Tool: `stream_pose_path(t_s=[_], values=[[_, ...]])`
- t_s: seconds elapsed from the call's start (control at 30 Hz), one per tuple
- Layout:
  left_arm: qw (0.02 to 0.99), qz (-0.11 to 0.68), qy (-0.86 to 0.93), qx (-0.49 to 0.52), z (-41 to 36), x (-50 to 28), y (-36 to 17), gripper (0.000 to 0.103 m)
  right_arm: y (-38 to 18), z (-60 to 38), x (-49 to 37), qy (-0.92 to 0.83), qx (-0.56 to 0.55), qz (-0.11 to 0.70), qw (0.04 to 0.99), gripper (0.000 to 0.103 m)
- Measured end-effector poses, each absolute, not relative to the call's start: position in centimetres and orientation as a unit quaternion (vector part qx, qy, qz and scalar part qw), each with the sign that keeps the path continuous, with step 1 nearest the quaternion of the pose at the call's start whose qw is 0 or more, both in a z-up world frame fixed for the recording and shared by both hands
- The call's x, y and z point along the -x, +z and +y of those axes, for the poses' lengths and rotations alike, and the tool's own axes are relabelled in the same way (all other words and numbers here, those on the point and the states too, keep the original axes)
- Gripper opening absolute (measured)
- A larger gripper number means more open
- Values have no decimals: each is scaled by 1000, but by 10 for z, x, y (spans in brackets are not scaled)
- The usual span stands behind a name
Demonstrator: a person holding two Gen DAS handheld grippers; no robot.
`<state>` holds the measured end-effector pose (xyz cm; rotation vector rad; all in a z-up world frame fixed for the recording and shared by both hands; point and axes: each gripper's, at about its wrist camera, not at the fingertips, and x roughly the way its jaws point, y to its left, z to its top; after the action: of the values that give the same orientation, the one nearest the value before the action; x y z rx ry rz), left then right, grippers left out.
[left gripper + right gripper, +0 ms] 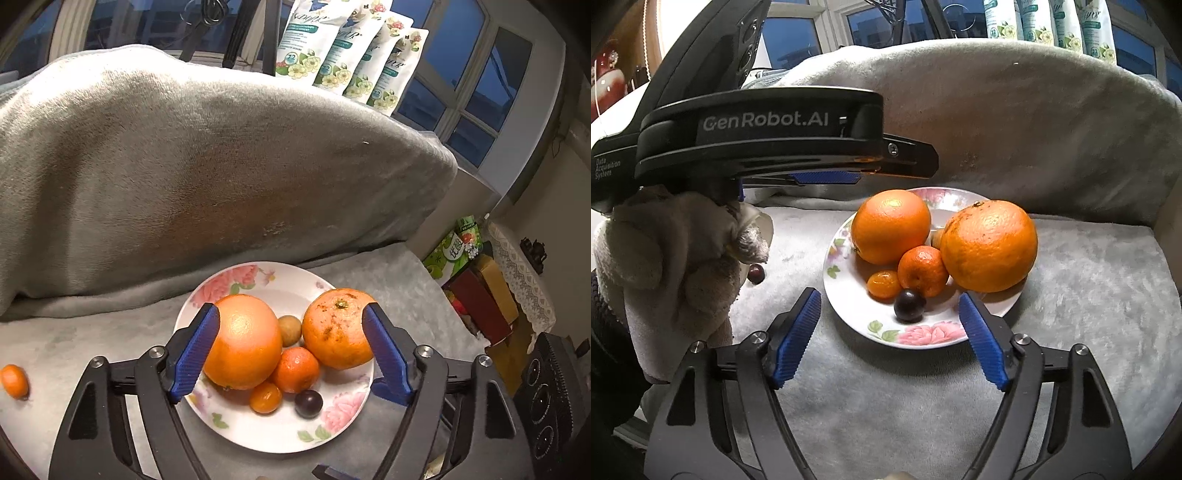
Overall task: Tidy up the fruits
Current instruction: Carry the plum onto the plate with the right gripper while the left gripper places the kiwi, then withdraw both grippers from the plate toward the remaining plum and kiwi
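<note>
Plate: a white round china plate with pink flower print (pixel 916 338) sits on a grey plush cover (pixel 1089 295), in front of a grey-draped backrest (pixel 184 166).
Fruit on plate: a smooth large orange (pixel 891 225) on the left and a speckled large orange (pixel 989 245) on the right; between them a small mandarin (pixel 922 271), a smaller orange kumquat-like fruit (pixel 884 284) and a dark purple round fruit (pixel 909 304) toward the near rim.
Half hidden: a small tan round fruit (pixel 290 329) shows between the two big oranges; in the right wrist view only a sliver of it shows.
Loose fruit: a small orange fruit (pixel 14 380) lies on the cover well left of the plate, near the frame edge; a dark red round fruit (pixel 756 274) lies on the cover, partly behind the gloved left hand (pixel 676 254).
Left gripper (pixel 291 350): jaws spread wide above the plate, holding nothing; its blue pads frame the two large oranges in its own view.
Right gripper (pixel 890 332): jaws wide apart, nothing between them, low at the plate's near rim.
Writing: "GenRobot.AI" and "Data Acquisition System" on the left gripper's black body.
Background: white floral pouches (pixel 351 55) stand by the window; their lettering is too small to read.
</note>
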<state>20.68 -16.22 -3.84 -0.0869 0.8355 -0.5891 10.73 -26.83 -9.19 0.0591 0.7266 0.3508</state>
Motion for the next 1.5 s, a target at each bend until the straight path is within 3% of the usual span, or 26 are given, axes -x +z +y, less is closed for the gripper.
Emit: stream_pose_path(t_s=[1.03, 1.5], values=[[909, 343, -237, 28, -129, -151, 4, 80, -64, -260, -72, 181, -33, 339, 923, 89], [932, 313, -178, 50, -39, -116, 14, 80, -55, -239, -63, 218, -26, 334, 917, 89]])
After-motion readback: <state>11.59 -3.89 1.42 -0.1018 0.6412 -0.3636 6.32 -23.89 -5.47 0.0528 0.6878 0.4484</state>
